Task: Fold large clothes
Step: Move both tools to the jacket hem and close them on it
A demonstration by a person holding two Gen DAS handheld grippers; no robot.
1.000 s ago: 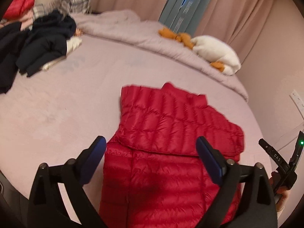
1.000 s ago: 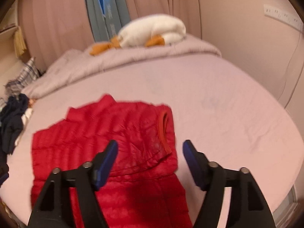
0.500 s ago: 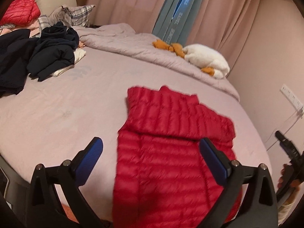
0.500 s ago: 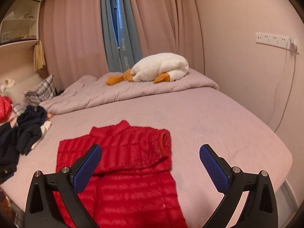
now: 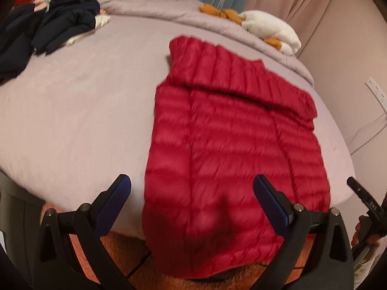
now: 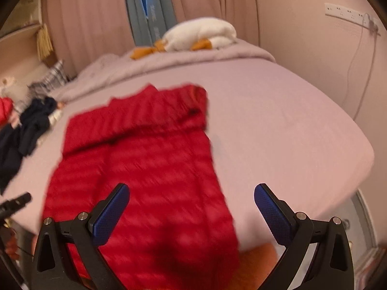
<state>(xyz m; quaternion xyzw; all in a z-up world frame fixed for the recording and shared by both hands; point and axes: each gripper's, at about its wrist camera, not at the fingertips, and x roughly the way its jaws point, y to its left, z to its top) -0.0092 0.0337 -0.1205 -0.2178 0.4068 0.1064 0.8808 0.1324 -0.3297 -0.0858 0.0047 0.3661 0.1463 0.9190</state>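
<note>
Both tongs are pointing steeply down over the near edge of the bed (image 5: 72, 120). Left tongs (image 5: 191, 203) are standing wide, nothing between the blue pads, hovering above the near hem of the red jacket (image 5: 232, 145). Right tongs (image 6: 191, 207) are also gaping wide and empty, with the jacket's right edge sitting under the gap.

Jacket is lying flat on the bed, far part folded over toward us, near hem hanging off the near edge of the bed above the orange rug (image 5: 121, 249).

Open sheet is showing on both sides of the jacket, wider on the left. Dark clothes (image 5: 36, 31) are piled well apart at far left; a white plush toy (image 6: 200, 33) is lying on the bunched blanket (image 5: 150, 7) at the far end. The wall (image 6: 314, 36) is running close along the bed's right side.
</note>
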